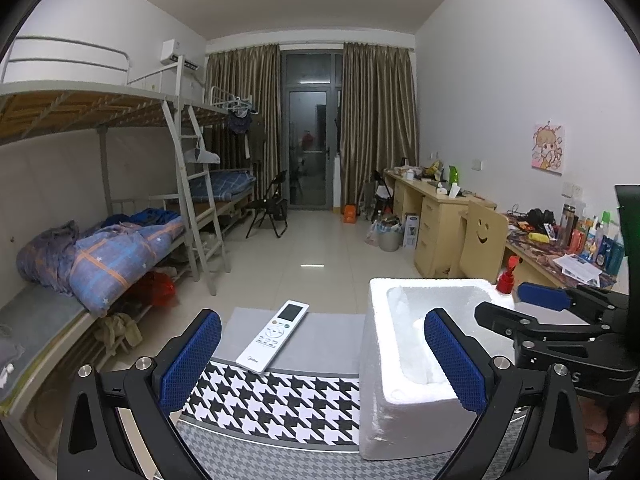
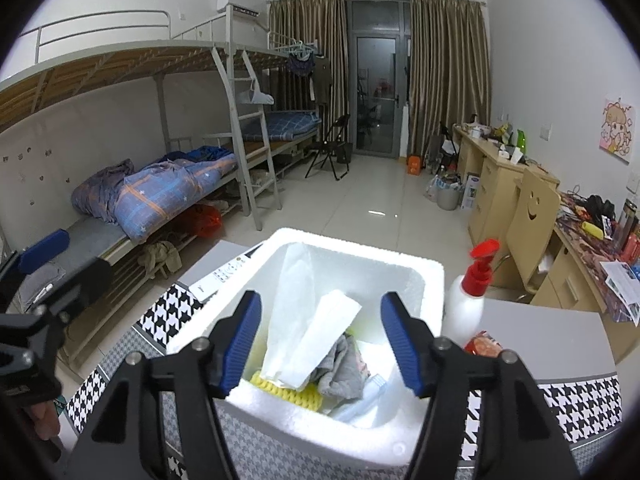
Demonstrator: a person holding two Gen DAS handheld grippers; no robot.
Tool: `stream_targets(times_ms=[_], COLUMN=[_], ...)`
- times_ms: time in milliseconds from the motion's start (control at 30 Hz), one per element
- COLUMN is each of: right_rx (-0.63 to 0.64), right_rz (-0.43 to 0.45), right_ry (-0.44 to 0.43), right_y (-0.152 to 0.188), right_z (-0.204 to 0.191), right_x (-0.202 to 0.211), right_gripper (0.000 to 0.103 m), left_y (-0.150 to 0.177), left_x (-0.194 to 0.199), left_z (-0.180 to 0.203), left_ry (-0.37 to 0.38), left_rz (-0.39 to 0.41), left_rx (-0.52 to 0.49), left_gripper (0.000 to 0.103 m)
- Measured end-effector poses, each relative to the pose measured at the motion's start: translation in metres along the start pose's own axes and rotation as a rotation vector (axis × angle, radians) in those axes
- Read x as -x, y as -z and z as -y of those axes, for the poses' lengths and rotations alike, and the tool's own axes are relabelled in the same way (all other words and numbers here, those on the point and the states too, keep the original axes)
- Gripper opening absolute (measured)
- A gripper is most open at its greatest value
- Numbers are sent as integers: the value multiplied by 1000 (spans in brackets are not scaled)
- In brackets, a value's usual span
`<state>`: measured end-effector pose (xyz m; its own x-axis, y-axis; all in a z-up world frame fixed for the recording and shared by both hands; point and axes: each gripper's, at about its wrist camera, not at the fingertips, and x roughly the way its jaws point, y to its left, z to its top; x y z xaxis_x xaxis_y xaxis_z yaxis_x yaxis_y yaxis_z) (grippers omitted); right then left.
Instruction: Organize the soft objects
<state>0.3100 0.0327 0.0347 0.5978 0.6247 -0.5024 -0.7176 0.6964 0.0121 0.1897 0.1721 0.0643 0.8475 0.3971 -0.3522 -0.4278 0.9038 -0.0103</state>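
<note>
Right wrist view: white rectangular foam box (image 2: 424, 280) on the houndstooth-cloth table (image 2: 576, 396) already holds the soft stuff: white tissue sheets (image 2: 308, 340), a grey crumpled cloth (image 2: 340, 368) and a yellow ridged sponge (image 2: 296, 394), all inside its walls. A pale plastic item also lies in the box; can't identify it.

Right gripper (image 2: 320, 344) hovers just above the box opening, jaws apart, nothing between them. Left gripper (image 1: 320, 360) sits just left of the box over the cloth, jaws apart, empty.

Progress, my read: mostly done. No soft item visible outside the box on the table. What's left beside the box is hard goods: white remote control (image 1: 274, 336) to its left, white pump bottle with red top (image 2: 468, 300) touching or just beside its right wall, and a red packet (image 2: 484, 344) near that wall, contents unclear.

Clearance: box rim is thick, opening narrow for spread jaws. The bottle crowds the right side; bump risk there. Open cloth left of the box, apart from the remote. The two grippers are close together, so retract one at a time.
</note>
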Motion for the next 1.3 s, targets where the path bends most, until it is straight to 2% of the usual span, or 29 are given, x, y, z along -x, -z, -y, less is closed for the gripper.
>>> stream_targets(times_ms=[200, 267, 733, 933, 1300], right_rx=[-13, 4, -29, -31, -74], right_rz=[64, 81, 155, 195, 210], right_ry=[33, 48, 52, 85, 91], right_y=[1, 3, 23, 44, 76], right_z=[-1, -5, -7, -10, -7], right_x=[27, 35, 88, 115, 147], right_gripper=[89, 92, 93, 93, 96], left_y=[-1, 0, 11, 20, 35], left_x=[19, 26, 78, 103, 138], left_z=[6, 9, 24, 34, 46], left_ry=[16, 23, 72, 93, 131], left_rz=[19, 25, 65, 93, 112], left_rx=[-5, -7, -20, -29, -38], left_gripper=[102, 102, 102, 102, 102])
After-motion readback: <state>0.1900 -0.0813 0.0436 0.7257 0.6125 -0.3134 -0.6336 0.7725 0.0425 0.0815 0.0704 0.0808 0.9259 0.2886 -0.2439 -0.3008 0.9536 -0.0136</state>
